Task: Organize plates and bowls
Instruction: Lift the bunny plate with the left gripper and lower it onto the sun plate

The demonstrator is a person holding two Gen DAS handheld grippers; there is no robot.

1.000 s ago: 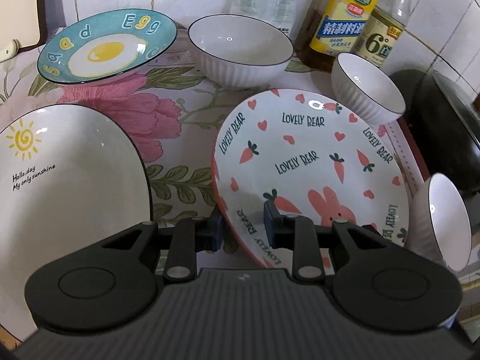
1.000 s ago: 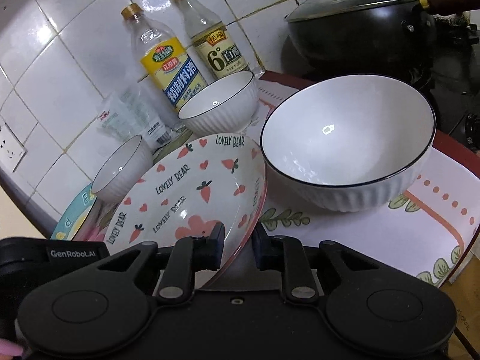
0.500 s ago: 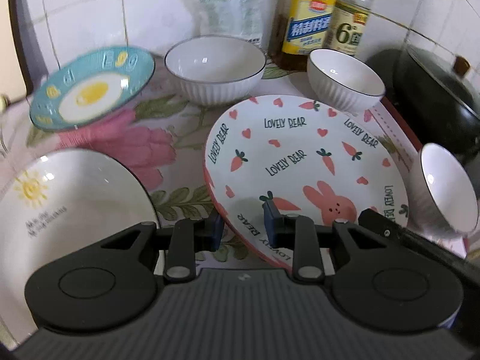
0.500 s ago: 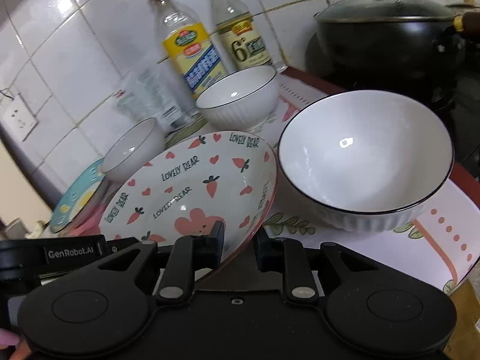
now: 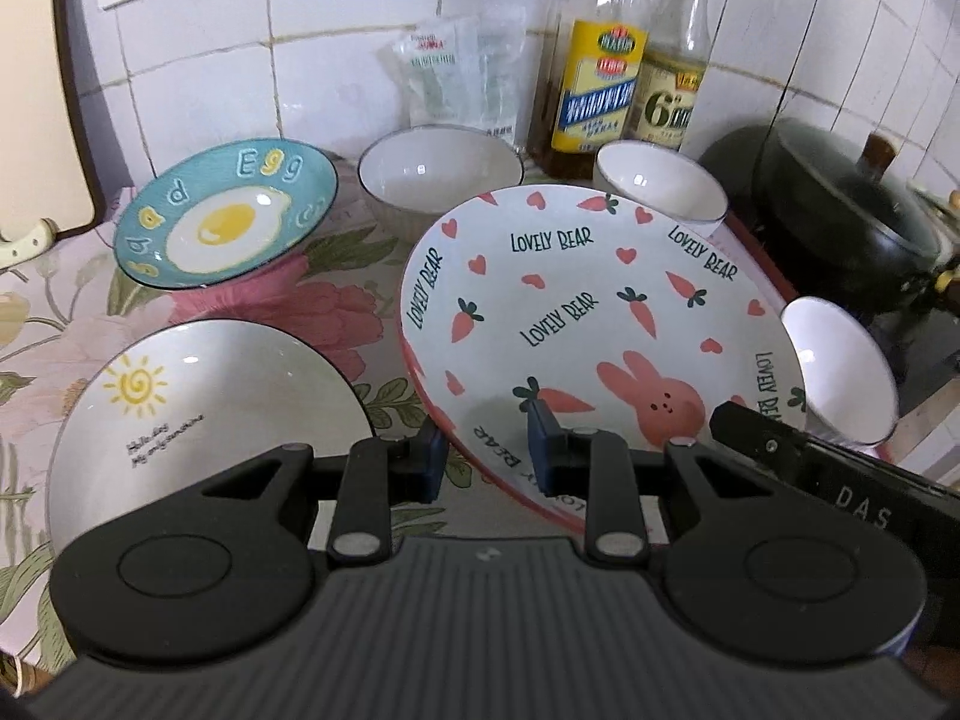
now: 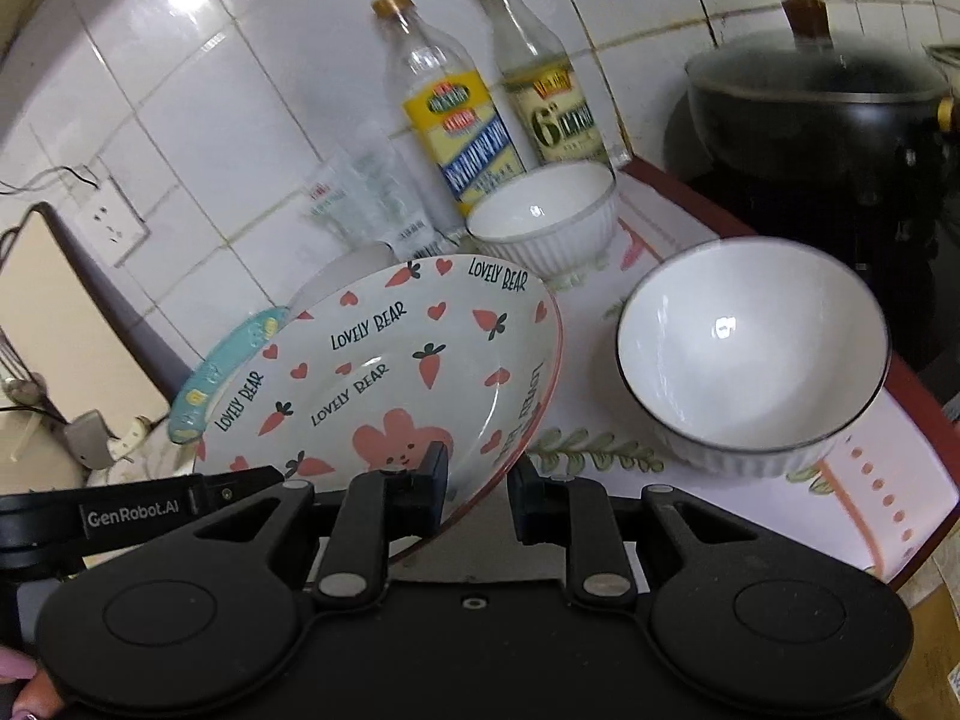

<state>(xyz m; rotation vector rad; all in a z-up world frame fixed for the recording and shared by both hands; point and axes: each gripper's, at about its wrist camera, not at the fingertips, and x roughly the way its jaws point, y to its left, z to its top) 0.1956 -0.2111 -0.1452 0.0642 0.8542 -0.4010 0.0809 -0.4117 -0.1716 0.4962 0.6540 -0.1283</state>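
Both hand-held grippers, left (image 5: pixel 485 456) and right (image 6: pixel 477 492), pinch the carrot plate's (image 5: pixel 576 306) near rim, tilting it off the tabletop (image 5: pixel 336 306), probably for stacking.

Three plates (image 5: pixel 594 324), three white bowls (image 5: pixel 441 177), two bottles (image 5: pixel 597 90), one plastic packet (image 5: pixel 459 81), one black pot (image 5: pixel 852 210).

bear plate (image 5: pixel 594 312) fills the centre, bare cloth (image 5: pixel 336 306) lane between it and sun plate (image 5: pixel 204 420), bowls (image 5: pixel 441 177) and bottles (image 5: pixel 600 84) block the wall side, pot (image 5: pixel 840 210) blocks right
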